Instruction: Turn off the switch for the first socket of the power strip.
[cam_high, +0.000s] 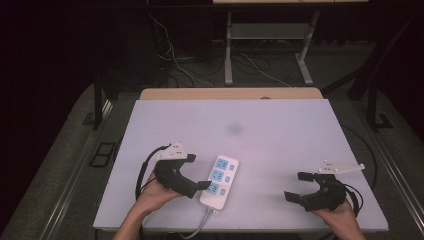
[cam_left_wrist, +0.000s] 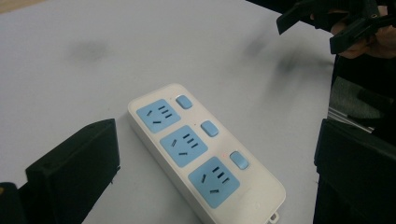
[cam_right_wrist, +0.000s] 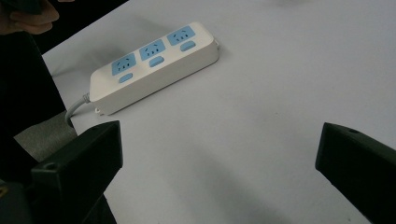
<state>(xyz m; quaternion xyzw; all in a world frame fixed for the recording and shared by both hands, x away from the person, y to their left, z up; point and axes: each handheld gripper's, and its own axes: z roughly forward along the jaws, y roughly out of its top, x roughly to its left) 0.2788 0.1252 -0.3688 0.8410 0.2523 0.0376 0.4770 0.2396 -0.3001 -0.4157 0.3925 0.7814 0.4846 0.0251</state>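
Observation:
A white power strip (cam_high: 219, 181) with three blue sockets and three blue switches lies flat near the table's front edge, its grey cable running off the front. My left gripper (cam_high: 194, 172) is open just left of the strip, one jaw tip touching or almost touching its near end. In the left gripper view the power strip (cam_left_wrist: 204, 151) lies between the spread jaws. My right gripper (cam_high: 298, 186) stands open at the front right, well apart from the strip, nothing between its jaws. The right gripper view shows the power strip (cam_right_wrist: 154, 65) farther off to the upper left.
The white tabletop (cam_high: 235, 130) has a faint dark smudge (cam_high: 235, 129) at mid-depth. Behind the table's wooden far edge, cables (cam_high: 175, 60) and a metal stand's legs (cam_high: 270, 50) lie on the dark floor. The grey cable (cam_high: 197, 230) hangs over the front edge.

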